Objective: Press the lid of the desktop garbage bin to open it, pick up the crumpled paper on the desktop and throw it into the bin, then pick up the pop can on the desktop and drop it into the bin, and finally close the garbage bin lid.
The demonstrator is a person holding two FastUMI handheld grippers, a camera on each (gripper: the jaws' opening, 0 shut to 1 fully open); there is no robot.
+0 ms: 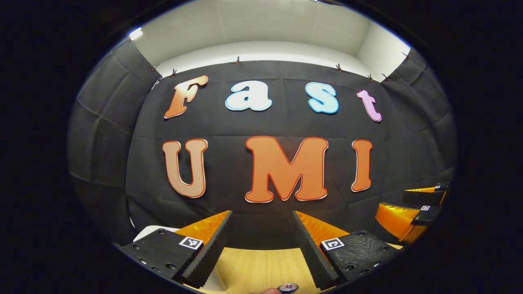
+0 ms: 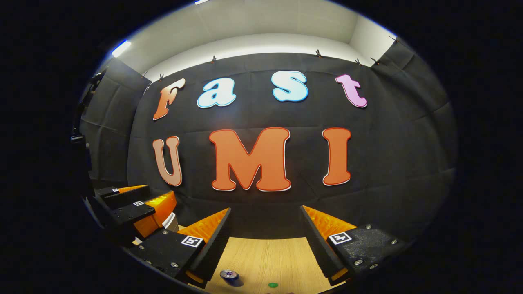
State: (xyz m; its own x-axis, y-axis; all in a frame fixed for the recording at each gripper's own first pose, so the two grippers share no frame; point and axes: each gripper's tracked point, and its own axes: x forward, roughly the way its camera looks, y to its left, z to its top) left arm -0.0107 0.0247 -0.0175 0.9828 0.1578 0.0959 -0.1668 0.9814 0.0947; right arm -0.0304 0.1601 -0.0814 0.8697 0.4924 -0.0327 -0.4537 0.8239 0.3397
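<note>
Both my left claw (image 1: 261, 232) and right claw (image 2: 265, 228) hang apart and empty, the can (image 2: 230, 276) seemingly untouched on the desk (image 2: 265, 257).

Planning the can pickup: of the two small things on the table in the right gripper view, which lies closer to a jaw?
The shiny can, beside the view's left jaw; the green bit lies midway between the jaws.
</note>
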